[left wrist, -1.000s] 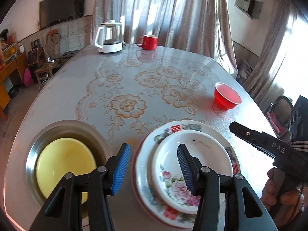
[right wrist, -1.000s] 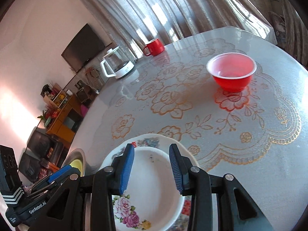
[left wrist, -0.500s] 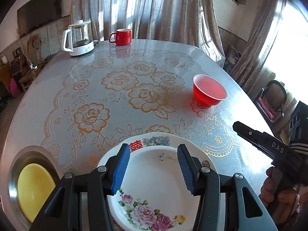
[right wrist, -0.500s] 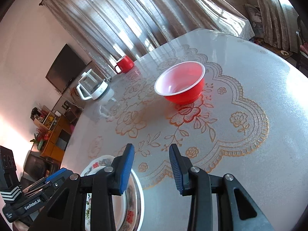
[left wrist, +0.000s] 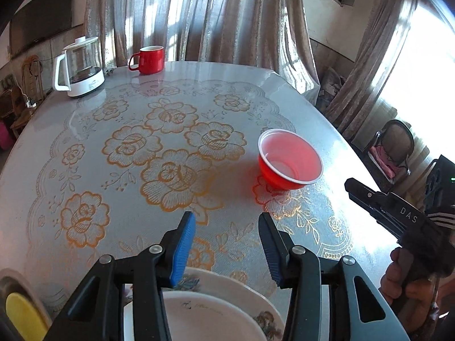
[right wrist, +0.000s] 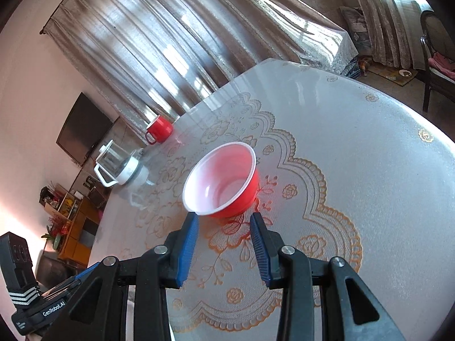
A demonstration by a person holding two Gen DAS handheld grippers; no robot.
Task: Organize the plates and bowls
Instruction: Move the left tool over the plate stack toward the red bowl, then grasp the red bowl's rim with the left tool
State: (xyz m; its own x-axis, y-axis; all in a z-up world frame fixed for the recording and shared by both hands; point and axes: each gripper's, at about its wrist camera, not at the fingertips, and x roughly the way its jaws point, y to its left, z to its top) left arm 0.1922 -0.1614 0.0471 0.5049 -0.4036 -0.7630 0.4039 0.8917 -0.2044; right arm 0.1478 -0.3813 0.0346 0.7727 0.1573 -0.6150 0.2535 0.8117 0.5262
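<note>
A red plastic bowl (right wrist: 224, 182) with a white inside stands upright on the flowered tablecloth, just beyond the tips of my right gripper (right wrist: 224, 224). Its jaws are closing with nothing between them. In the left wrist view the same bowl (left wrist: 290, 160) lies ahead and to the right of my left gripper (left wrist: 226, 216), whose jaws are also closing on nothing. Under the left gripper sits a white floral dish (left wrist: 204, 321) on a larger patterned plate (left wrist: 227, 281). A yellow plate (left wrist: 20, 315) lies in a steel basin (left wrist: 11, 278) at the bottom left corner.
A glass kettle (left wrist: 79, 68) and a red mug (left wrist: 149, 59) stand at the table's far edge by the curtains. A hand (left wrist: 409, 284) holds the right gripper (left wrist: 352, 186) at the right. A chair (left wrist: 395, 147) stands beyond the table's right edge.
Both grippers have swung right, away from the stacked plates and toward the red bowl. The basin and plates slid to the left view's bottom edge. The bowl now sits at the right gripper's tips.
</note>
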